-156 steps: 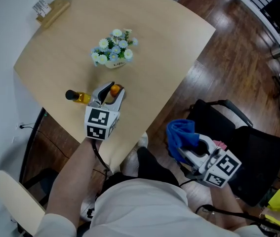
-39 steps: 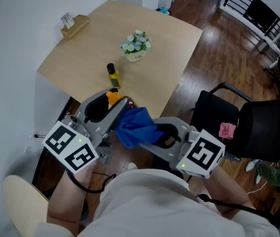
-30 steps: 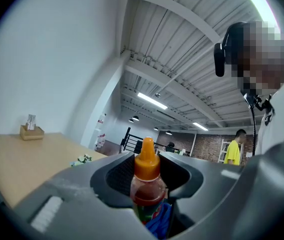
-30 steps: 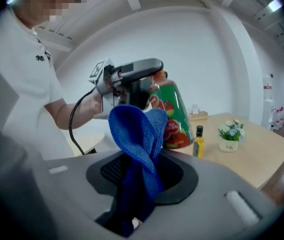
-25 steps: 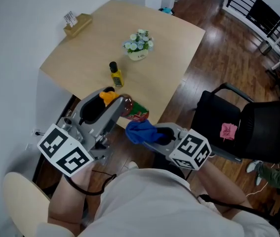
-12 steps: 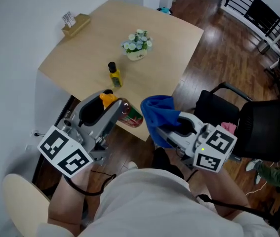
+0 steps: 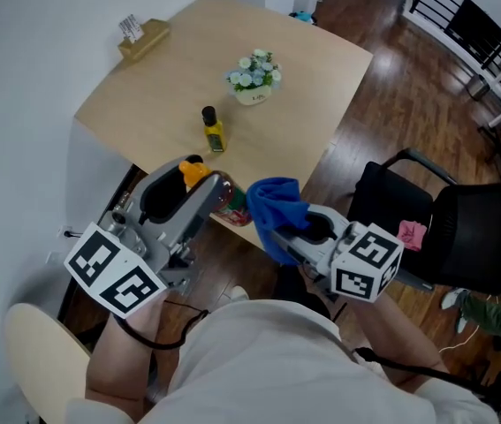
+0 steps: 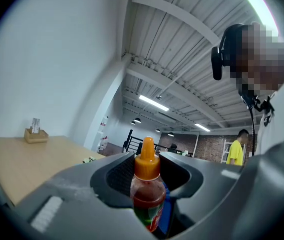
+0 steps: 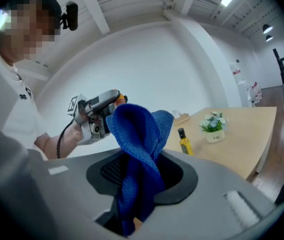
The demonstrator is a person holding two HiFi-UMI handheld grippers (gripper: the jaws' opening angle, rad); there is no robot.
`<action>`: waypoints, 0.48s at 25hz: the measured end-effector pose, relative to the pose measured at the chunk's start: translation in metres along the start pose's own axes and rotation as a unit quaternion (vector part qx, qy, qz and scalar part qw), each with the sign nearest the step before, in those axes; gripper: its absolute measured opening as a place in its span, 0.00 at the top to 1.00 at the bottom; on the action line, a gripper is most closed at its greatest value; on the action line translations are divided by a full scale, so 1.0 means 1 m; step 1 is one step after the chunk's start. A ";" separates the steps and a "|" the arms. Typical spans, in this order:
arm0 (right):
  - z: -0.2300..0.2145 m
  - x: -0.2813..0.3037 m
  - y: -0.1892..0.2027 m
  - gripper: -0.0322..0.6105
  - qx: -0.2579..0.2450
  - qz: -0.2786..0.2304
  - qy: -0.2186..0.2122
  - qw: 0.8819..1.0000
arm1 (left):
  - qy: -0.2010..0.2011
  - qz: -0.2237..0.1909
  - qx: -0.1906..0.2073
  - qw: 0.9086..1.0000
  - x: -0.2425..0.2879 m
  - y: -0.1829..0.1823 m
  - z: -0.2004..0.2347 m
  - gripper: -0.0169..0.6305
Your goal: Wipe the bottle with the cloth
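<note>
Clamping the bottle mid-frame, the left gripper faces the right gripper pinching the blue cloth; wiping looks barely begun.

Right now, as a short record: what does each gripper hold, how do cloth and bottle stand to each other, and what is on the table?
left gripper: shut on sauce bottle, orange cap up
right gripper: shut on blue cloth
cloth and bottle: side by side off the table edge; contact cannot be confirmed
table: oil bottle, flower pot, wooden holder
</note>
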State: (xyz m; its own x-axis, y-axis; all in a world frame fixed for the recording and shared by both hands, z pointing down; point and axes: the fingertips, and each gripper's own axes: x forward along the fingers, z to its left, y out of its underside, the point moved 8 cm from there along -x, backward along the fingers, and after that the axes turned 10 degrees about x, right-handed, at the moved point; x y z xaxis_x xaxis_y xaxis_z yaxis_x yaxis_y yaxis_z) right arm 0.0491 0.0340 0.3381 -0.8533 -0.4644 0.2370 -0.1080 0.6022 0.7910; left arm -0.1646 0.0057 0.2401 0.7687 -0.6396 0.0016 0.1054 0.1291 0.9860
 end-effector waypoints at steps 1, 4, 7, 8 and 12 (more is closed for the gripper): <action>-0.006 0.002 0.006 0.74 0.012 0.005 0.003 1.000 | -0.001 -0.001 0.000 1.000 0.000 -0.001 0.000 0.73; -0.024 0.002 0.025 0.74 0.052 0.017 0.009 0.998 | -0.004 -0.007 -0.003 1.000 0.000 -0.002 -0.003 0.73; -0.033 0.008 0.043 0.74 0.085 0.037 0.011 0.996 | -0.002 -0.014 -0.003 1.000 -0.001 -0.008 -0.001 0.73; -0.033 0.011 0.048 0.74 0.096 0.044 0.005 0.994 | 0.000 -0.018 -0.004 1.000 0.000 -0.010 0.000 0.73; -0.024 0.023 0.052 0.74 0.168 0.038 -0.055 0.984 | 0.013 -0.029 -0.009 0.999 0.005 -0.013 -0.002 0.73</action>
State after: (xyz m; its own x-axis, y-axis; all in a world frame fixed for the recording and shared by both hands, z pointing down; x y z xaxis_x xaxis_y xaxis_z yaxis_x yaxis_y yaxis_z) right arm 0.0359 0.0390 0.3980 -0.9135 -0.3475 0.2114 -0.1878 0.8213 0.5387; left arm -0.1610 0.0022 0.2271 0.7766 -0.6272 -0.0594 0.1614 0.1070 0.9811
